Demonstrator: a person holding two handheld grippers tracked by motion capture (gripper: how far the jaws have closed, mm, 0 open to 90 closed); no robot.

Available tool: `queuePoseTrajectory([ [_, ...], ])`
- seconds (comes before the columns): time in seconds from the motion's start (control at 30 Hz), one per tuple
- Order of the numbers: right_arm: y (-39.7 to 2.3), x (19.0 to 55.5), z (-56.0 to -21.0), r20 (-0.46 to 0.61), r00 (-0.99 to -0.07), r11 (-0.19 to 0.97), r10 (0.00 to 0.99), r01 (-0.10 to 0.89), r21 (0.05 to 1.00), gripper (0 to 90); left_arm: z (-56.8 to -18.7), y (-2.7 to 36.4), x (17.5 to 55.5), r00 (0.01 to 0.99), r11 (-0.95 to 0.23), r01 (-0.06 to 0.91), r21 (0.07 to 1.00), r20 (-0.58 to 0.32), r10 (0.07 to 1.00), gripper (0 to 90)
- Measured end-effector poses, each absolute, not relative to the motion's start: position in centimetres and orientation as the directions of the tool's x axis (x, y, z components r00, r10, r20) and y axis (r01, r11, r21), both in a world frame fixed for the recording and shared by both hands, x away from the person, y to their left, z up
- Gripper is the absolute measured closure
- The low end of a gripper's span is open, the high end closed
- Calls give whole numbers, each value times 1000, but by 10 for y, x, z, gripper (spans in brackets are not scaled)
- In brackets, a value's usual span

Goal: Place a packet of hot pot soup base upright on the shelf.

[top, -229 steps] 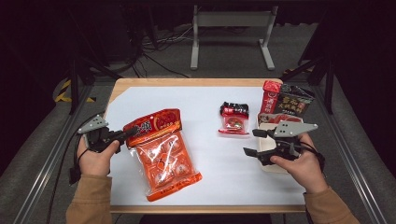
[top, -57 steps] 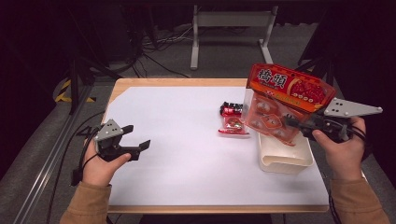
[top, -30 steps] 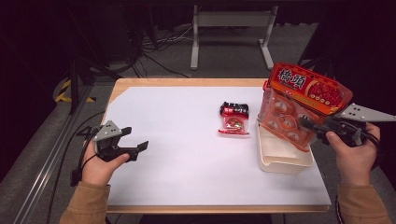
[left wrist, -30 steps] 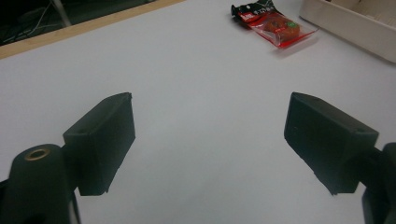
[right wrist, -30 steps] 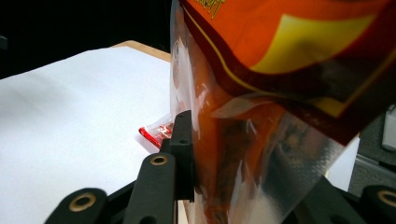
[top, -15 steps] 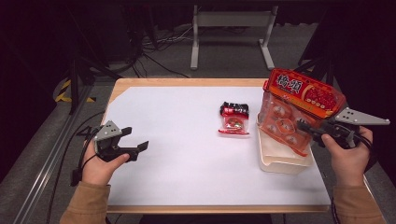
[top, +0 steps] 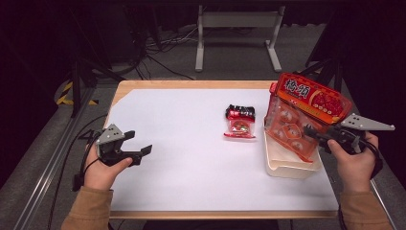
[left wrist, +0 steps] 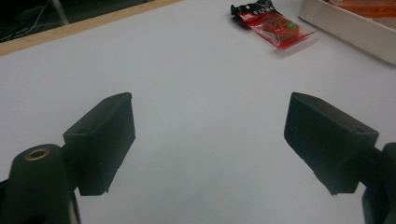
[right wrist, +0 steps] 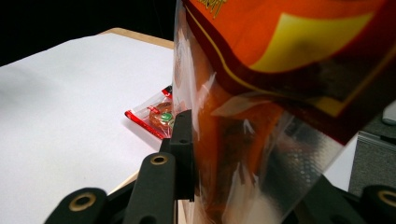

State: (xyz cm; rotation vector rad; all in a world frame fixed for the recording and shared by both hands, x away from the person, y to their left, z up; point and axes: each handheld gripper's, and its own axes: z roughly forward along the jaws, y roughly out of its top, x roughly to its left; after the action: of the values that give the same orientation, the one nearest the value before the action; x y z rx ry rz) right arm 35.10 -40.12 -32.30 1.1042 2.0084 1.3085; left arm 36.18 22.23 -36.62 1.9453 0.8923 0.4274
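High view is showing the right gripper [top: 313, 135] clamping an orange bag [top: 301, 117] of individually wrapped snacks, its jaws pressing on the bag's right side. The bag is standing tilted, its printed top leaning toward the far right, and its lower end is sitting inside a cream bin [top: 292, 167] at the right edge of the white table [top: 191, 158]. Whether the bag's bottom is touching the bin floor I cannot tell. Just left of the bin, a small red packet [top: 240, 125] is lying flat on the table, apart from the bin.

In the right gripper view, the bag [right wrist: 261, 107] is passing between the black jaws, one jaw lying against its clear film, with the packet [right wrist: 156, 116] showing beyond.

The left gripper [top: 139, 149] is resting in the hand at the table's near left edge, well apart from everything else. In the left gripper view, its jaws are standing wide apart over bare white surface, gripping nothing, with the packet [left wrist: 271, 23] and the bin [left wrist: 350, 23] far ahead.
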Motion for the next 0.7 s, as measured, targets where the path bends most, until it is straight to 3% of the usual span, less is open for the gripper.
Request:
queuePoseTrajectory([
  [0.7, -399, 358, -348, 42, -581, 262, 813, 429, 864, 702, -368, 221, 363, 675, -307, 420, 854, -68, 734, 174],
])
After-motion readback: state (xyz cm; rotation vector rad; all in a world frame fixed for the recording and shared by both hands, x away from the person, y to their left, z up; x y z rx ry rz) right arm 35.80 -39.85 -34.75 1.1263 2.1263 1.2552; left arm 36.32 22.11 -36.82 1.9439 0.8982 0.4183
